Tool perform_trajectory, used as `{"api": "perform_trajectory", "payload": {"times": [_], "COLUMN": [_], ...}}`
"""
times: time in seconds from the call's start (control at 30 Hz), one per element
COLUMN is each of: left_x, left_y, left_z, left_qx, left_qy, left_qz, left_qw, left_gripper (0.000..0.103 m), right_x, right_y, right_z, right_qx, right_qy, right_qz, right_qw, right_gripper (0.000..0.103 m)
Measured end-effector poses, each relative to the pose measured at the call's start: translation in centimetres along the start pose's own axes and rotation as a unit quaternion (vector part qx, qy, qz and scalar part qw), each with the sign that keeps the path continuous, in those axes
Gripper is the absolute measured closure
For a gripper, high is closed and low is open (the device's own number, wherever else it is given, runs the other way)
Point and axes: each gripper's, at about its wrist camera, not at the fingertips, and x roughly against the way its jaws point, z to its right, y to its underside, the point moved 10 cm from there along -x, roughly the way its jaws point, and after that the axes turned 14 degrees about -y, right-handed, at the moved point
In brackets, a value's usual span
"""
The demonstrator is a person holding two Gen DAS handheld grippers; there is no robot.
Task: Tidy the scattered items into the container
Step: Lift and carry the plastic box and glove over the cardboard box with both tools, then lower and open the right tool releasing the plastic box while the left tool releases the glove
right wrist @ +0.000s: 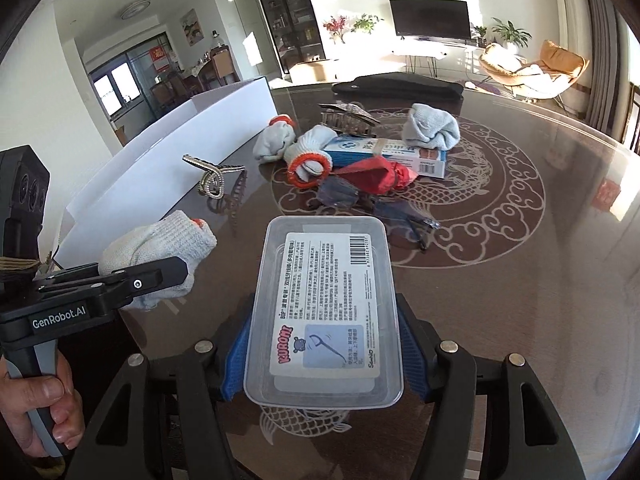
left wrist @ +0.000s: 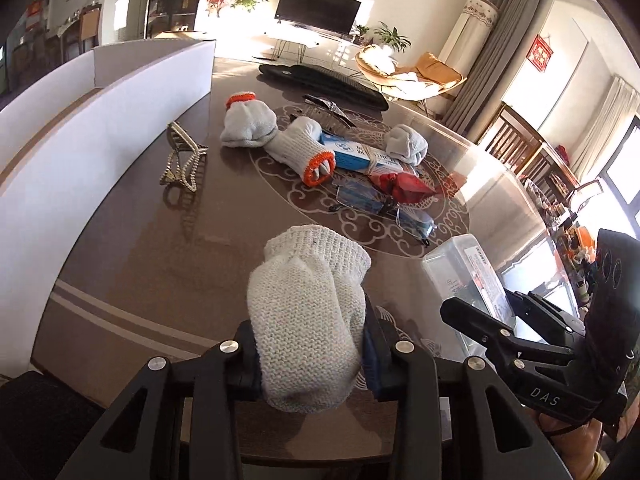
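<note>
We have both claws loaded. The left gripper is clenched on a rolled white glove, which bulges up between its two fingers and clear of the table; in the right wrist view the same glove shows off to the left, pinched in that black claw above a hand wrapped round the grip. Our right gripper grasps a clear plastic box across its width, the blue pads pressed to its long sides, the printed label facing up. Just beyond the box lie folded spectacles and, touching them, a crumpled red bag. Past those sits a blue and white carton with an orange-cuffed glove at its left end, a second rolled glove beside that, and a grey bundle at its far right. A metal hair clip rests behind the carton. Ahead and left of the left claw stands a beaded hair claw, near the wall of the white cardboard container, which runs along the left side of both claws. Farthest off, at the table's far edge, lies a long black case.
</note>
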Motion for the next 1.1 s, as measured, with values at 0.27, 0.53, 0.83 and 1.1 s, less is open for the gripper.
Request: {"api": "perform_trajectory", "payload": {"times": [0.27, 0.53, 0.83, 1.1], "left_x": [5.2, -0.4, -9.8, -12.7], "left_y": [-9.2, -16.6, -18.0, -16.2], "left_z": [-14.2, -30.3, -35.2, -37.5], "left_qx": [0.065, 0.144, 0.165, 0.214], "left_qy": [-0.085, -0.174, -0.188, -0.208], "left_qz": [0.059, 0.018, -0.071, -0.137], "left_qw": [0.9925, 0.974, 0.9656, 0.9445], "left_gripper": [0.066, 0.066, 0.065, 0.008], "right_x": [-6.1, -18.9, -35.5, -38.8], "right_y": [-11.9, -24.4, -27.4, -26.4], "right_z": [-12.1, -22.6, -22.9, -20.2], "right_qx": [0.114, 0.188, 0.154, 0.109], "right_qy": [-0.075, -0.093, -0.064, -0.042], "right_qz": [0.013, -0.005, -0.132, -0.189], "right_qw": [0.991, 0.978, 0.977, 0.975], "right_gripper": [0.04, 0.04, 0.04, 0.038]}}
